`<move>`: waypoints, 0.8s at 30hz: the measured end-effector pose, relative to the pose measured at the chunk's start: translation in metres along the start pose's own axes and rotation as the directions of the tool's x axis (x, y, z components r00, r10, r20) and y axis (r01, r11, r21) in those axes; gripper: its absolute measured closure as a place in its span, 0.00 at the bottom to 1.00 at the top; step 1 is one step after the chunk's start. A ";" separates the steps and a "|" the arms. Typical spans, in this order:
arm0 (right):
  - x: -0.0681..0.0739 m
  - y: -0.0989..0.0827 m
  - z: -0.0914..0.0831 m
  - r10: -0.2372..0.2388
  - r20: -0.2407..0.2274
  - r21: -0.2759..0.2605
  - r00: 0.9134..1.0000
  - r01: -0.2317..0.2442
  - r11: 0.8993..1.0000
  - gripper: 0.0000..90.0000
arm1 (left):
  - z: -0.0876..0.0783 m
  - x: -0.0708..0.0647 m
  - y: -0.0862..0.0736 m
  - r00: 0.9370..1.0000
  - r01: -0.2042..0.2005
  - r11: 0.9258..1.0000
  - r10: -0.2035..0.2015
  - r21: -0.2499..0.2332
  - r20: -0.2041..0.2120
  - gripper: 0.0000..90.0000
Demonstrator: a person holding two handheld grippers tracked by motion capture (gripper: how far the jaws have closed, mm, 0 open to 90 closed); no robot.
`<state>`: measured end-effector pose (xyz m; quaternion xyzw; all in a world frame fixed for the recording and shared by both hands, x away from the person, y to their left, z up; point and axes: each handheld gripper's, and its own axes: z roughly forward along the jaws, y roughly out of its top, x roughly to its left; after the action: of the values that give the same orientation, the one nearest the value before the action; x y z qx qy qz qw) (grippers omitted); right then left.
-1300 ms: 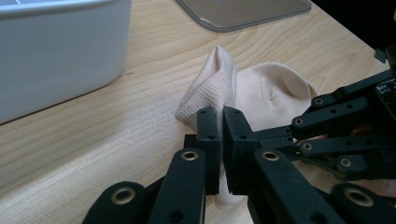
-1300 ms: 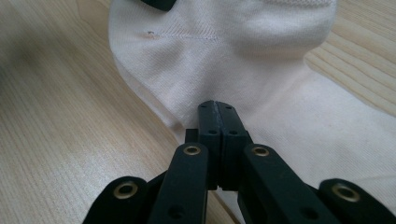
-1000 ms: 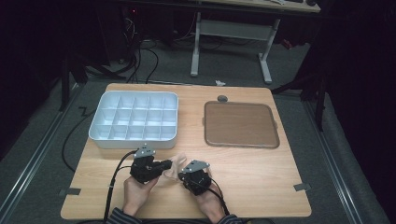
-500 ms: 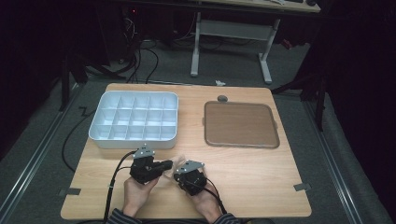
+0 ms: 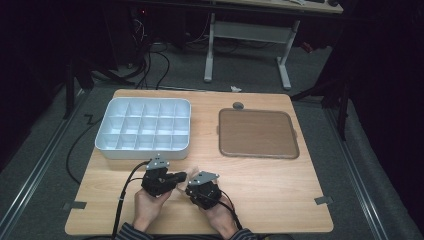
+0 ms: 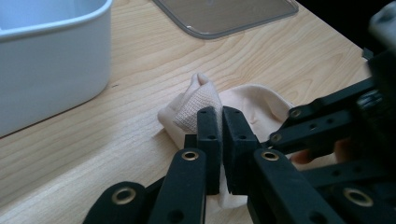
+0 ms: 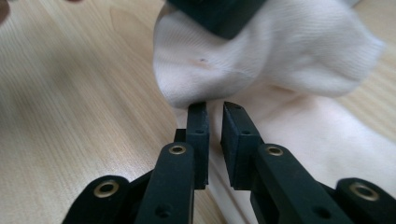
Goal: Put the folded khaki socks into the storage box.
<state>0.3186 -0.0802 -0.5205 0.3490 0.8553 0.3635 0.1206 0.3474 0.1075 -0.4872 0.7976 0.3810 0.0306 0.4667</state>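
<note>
R gripper (image 7: 214, 108) jaws just cracked open, letting go of the sock (image 7: 280, 60) on the counter (image 5: 260, 185) near edge; L gripper (image 6: 221, 112) clamped on sock — looks like a handover.

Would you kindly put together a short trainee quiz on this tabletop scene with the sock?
1. True or false: the left claw is shut on the cream sock.
2. Which lies nearer the person's right side of the table: A, the white divided tray, or B, the brown lid?
3. How do the right claw's jaws stand against the sock?

Key
1. True: its jaws pinch a fold of the fabric.
2. B.
3. They have just been opening; a narrow gap shows between them, with sock fabric in and behind the gap and not pressed.
</note>
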 end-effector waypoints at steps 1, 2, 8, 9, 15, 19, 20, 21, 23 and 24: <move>-0.001 0.000 -0.004 0.002 0.006 -0.009 1.000 -0.002 1.000 0.90 | -0.001 0.000 0.000 1.000 0.001 1.000 -0.001 -0.001 -0.004 0.97; -0.003 0.001 -0.009 0.006 0.013 -0.020 1.000 -0.005 1.000 0.90 | -0.001 0.000 0.000 1.000 0.002 1.000 -0.002 0.000 -0.008 0.97; -0.017 -0.003 -0.039 0.060 0.078 -0.091 0.995 -0.053 0.994 0.87 | -0.002 0.001 0.000 1.000 0.001 1.000 -0.001 -0.001 -0.015 0.97; -0.020 -0.004 -0.043 0.066 0.099 -0.090 0.993 -0.057 0.994 0.86 | -0.002 0.000 0.000 1.000 0.001 1.000 -0.001 -0.001 -0.015 0.97; -0.038 -0.018 -0.056 0.136 0.190 -0.096 0.972 -0.119 0.988 0.81 | -0.004 0.001 -0.001 1.000 0.003 1.000 -0.003 -0.001 -0.023 0.97; -0.041 -0.025 -0.056 0.162 0.205 -0.092 0.965 -0.146 0.985 0.79 | -0.004 0.001 -0.001 1.000 0.004 1.000 -0.004 0.000 -0.027 0.97; -0.041 -0.027 -0.055 0.163 0.207 -0.088 0.965 -0.147 0.985 0.78 | -0.004 0.001 -0.001 1.000 0.004 1.000 -0.004 -0.001 -0.026 0.97; -0.040 -0.028 -0.055 0.162 0.212 -0.084 0.964 -0.148 0.985 0.78 | -0.004 0.000 -0.001 1.000 0.003 1.000 -0.003 0.000 -0.029 0.97; -0.040 -0.031 -0.054 0.165 0.216 -0.077 0.962 -0.152 0.985 0.77 | -0.005 0.000 -0.001 1.000 0.002 1.000 -0.002 -0.001 -0.031 0.97; -0.040 -0.033 -0.053 0.170 0.213 -0.072 0.962 -0.158 0.985 0.77 | -0.005 0.000 -0.001 1.000 0.002 1.000 -0.002 -0.001 -0.031 0.97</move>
<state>0.3064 -0.1523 -0.5081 0.4530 0.7948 0.3548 0.1928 0.3448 0.1111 -0.4856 0.7963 0.3890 0.0427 0.4613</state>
